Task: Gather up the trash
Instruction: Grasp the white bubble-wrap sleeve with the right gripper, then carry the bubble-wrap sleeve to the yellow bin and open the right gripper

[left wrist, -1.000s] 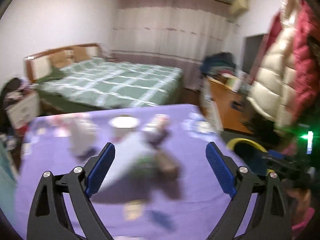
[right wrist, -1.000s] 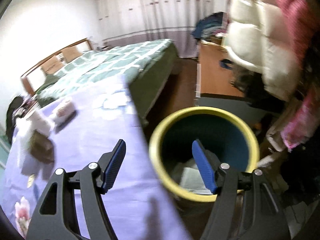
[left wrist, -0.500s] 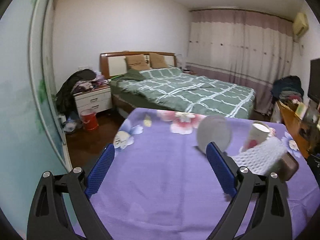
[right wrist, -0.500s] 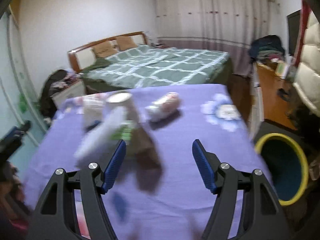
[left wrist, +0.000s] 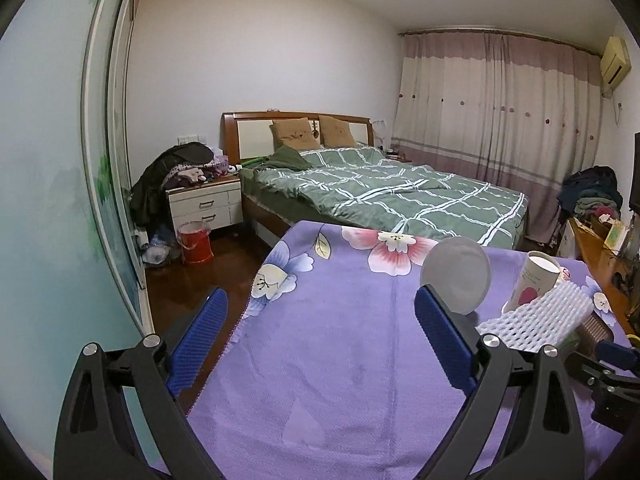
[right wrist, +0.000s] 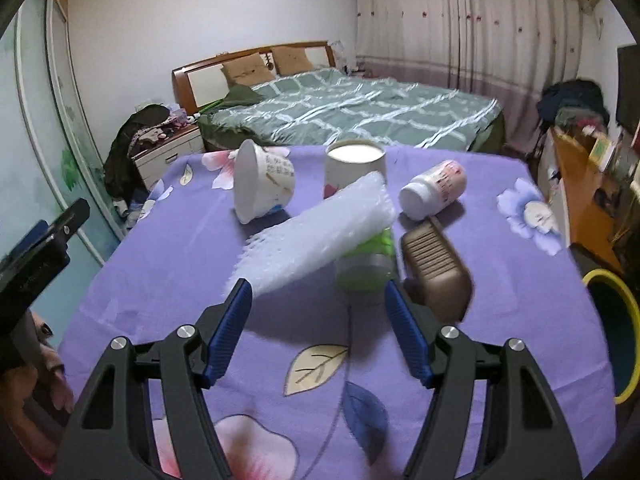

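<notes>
Trash lies on a purple flowered tablecloth (right wrist: pixel 168 272). In the right wrist view I see a white foam net sleeve (right wrist: pixel 320 236) resting on a green and white cup (right wrist: pixel 366 264), a brown ribbed tray (right wrist: pixel 436 268), a tipped paper bowl (right wrist: pixel 260 184), an upright paper cup (right wrist: pixel 354 166) and a lying white bottle (right wrist: pixel 434 194). My right gripper (right wrist: pixel 318 316) is open and empty, just short of the foam sleeve and green cup. My left gripper (left wrist: pixel 320 332) is open and empty over the table's left end; the bowl (left wrist: pixel 456 280), cup (left wrist: pixel 534 284) and foam sleeve (left wrist: pixel 536 320) lie to its right.
A blue bin with a yellow rim (right wrist: pixel 614 332) stands on the floor past the table's right edge. A green checked bed (left wrist: pixel 384 196) lies behind the table, a white nightstand (left wrist: pixel 204 204) and red bucket (left wrist: pixel 195 242) at left. A wooden desk (right wrist: pixel 576 188) is at right.
My right gripper swung from above the bin back over the table to the trash pile. My left gripper swung left, from facing the pile to the table's left end. Both stayed open.
</notes>
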Demonstrator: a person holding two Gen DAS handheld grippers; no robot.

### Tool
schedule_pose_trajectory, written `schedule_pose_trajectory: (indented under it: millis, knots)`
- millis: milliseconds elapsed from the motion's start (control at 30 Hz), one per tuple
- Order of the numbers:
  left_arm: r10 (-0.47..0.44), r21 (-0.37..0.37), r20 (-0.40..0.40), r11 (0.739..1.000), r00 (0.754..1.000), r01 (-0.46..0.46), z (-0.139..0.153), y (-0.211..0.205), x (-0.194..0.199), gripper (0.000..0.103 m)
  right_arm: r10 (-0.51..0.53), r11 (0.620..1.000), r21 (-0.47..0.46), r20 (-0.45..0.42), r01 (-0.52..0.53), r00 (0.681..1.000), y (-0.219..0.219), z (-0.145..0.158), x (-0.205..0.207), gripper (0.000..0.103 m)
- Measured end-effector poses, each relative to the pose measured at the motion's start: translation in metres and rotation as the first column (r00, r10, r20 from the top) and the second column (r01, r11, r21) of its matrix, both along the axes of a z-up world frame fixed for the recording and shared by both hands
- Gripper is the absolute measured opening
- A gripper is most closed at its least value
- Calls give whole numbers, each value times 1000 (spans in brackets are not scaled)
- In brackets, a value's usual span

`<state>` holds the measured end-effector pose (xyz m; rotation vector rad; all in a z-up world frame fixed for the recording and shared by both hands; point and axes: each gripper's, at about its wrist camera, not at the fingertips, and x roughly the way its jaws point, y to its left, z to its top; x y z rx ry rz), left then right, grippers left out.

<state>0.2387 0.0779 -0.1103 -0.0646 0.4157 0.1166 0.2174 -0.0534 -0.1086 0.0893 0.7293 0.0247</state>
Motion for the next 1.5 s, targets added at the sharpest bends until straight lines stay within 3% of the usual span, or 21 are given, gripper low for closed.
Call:
schedule_pose_trajectory:
  millis: [400, 500, 633, 1133, 1333, 1500]
  knots:
    - [-11, 12, 0, 1000, 1000, 11, 1, -6, -6, 94, -22, 999, -42, -4, 22, 1000, 7, 4, 41, 64]
    - [-15, 22, 2, 1000, 1000, 15, 2, -9, -6, 94, -17, 998, -62, -7, 16, 1000, 12, 2, 49, 50]
    - [-21, 24, -2, 999, 1000, 21, 1, -11, -7, 94, 1, 998, -60, -20, -2, 1000, 14, -2, 54, 11]
    - [-36, 38, -11, 999, 999, 37, -1, -16, -4, 94, 16, 998, 58, 91, -22, 996, -30, 33, -4, 9]
    - [-56, 55, -18, 997, 998, 57, -4, -21, -2, 94, -91, 994, 78, 141, 81, 986, -79, 45, -41, 9]
    - [-73, 81, -20, 994, 997, 74, -5, -28, -3, 94, -237, 971, 71, 177, 228, 955, -134, 54, -59, 9]
